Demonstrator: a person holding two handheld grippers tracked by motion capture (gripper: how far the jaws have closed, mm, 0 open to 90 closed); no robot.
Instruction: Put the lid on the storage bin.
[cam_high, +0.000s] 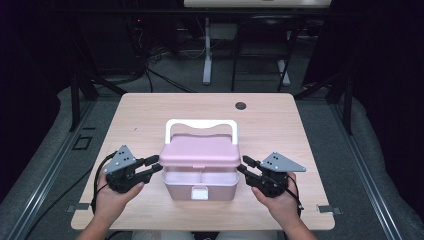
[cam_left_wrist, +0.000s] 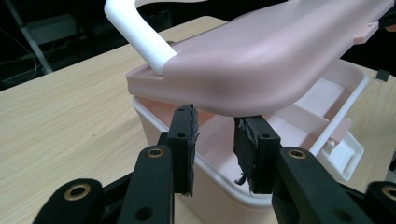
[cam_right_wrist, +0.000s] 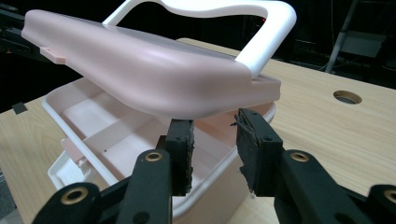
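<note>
Two black grippers, left gripper (cam_high: 153, 165) and right gripper (cam_high: 245, 165); each topped by a grey three-cornered plate dotted with small holes; brass-ringed screws along the black jaw arms; worn, ragged black pads; black cables trailing behind; bare forearms, no sleeves.

Your box (cam_high: 200, 186) sits mid-bench (cam_high: 145, 115) — lid (cam_high: 200, 152) tilted above it, left claw (cam_high: 152, 166) and right claw (cam_high: 246, 166) flanking it.

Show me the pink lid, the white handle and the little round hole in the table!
Lid (cam_high: 200, 151): high view, middle of its top.
Handle (cam_high: 201, 123): high view, its top bar.
Hole (cam_high: 241, 106): high view, its dark centre.
</note>
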